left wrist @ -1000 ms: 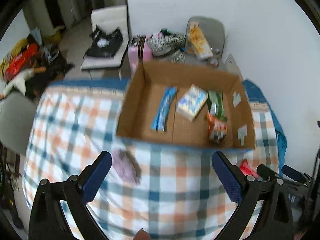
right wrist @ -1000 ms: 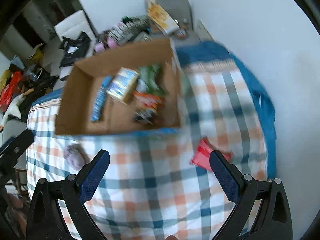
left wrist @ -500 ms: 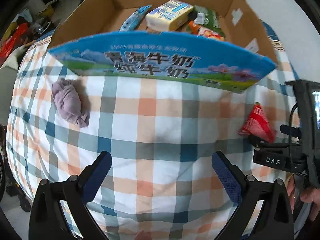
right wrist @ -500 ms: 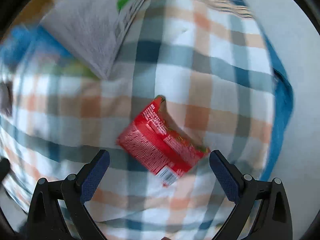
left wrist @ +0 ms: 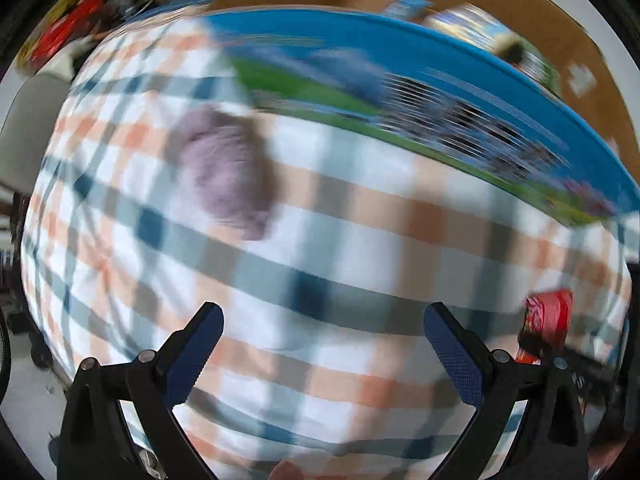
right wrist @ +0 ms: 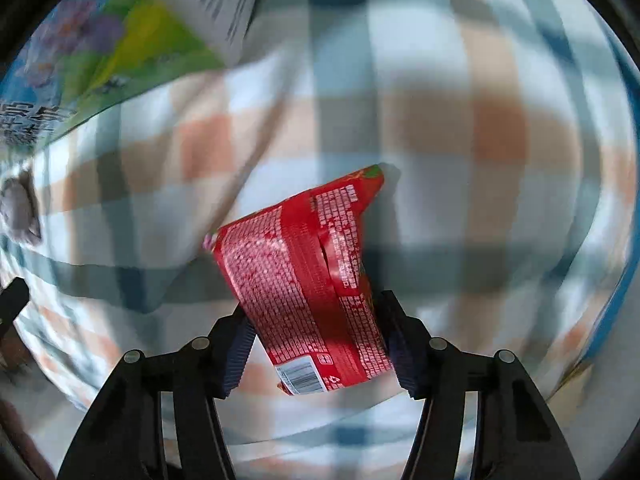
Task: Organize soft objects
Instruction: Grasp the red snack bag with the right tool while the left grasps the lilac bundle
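A red snack packet (right wrist: 308, 280) lies on the checked cloth between the fingers of my right gripper (right wrist: 320, 344), which is shut on its near end. The packet also shows at the right edge of the left wrist view (left wrist: 546, 320). A crumpled mauve cloth (left wrist: 224, 168) lies on the checked cloth ahead and to the left of my left gripper (left wrist: 320, 344), which is open and empty. The mauve cloth shows at the far left of the right wrist view (right wrist: 18, 208). The view is blurred.
An open cardboard box (left wrist: 400, 92) with a blue and green printed front stands at the back and holds several packets. Its corner shows in the right wrist view (right wrist: 120, 40). Clutter lies beyond the table's left edge (left wrist: 60, 28).
My right gripper has come down and closed on the red packet. My left gripper has moved closer to the table and towards the mauve cloth, staying open.
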`<state>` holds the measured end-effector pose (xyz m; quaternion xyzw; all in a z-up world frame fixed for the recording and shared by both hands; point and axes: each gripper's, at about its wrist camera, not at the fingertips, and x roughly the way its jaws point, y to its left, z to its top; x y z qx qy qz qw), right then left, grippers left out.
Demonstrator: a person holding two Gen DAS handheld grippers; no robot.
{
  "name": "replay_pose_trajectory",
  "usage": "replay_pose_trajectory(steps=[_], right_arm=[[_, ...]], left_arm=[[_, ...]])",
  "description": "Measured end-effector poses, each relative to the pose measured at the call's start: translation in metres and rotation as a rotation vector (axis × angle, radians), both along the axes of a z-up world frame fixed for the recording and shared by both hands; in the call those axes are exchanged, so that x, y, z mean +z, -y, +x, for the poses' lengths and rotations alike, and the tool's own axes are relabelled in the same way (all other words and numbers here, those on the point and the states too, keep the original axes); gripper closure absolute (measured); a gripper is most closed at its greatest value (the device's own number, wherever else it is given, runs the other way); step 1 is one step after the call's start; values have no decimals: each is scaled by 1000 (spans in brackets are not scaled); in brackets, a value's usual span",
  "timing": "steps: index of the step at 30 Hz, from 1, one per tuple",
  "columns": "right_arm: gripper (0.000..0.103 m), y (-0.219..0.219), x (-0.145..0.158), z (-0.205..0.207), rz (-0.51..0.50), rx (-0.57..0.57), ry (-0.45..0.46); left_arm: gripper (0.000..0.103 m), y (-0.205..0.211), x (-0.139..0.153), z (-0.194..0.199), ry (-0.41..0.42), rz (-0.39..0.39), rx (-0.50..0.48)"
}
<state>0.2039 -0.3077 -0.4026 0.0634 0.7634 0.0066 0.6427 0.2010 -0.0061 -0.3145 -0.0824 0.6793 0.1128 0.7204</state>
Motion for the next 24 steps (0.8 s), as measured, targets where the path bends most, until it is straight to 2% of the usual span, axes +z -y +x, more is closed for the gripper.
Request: replay_pose_trajectory(steps=[2, 7, 10, 15, 16, 17, 19, 20, 24], right_arm=[[40, -5, 0, -7, 39, -56, 5], [38, -5, 5, -10, -22, -193, 50], [48, -10, 7, -9, -25, -248, 51], [50, -21, 10, -8, -7, -225, 35], [50, -24, 10, -6, -11, -210, 31], [50, -26, 10, -5, -24, -199, 34], [50, -31, 10, -3, -55, -176, 33], [50, -34, 10, -3, -68, -169, 33], [53, -44, 13, -11, -81, -131, 18]], left_arm=[[0, -24, -2, 1, -9, -6, 57], [0, -73, -15, 18, -40, -10, 179], [0, -85, -25, 32, -50, -31, 194], [2, -81, -45, 57, -74, -70, 142], [13, -80, -47, 61, -70, -72, 130], [37, -76, -51, 65, -70, -72, 112], [57, -72, -57, 69, -81, -75, 89], [62, -71, -57, 69, -72, -72, 86], [64, -65, -48, 49, -48, -64, 18]])
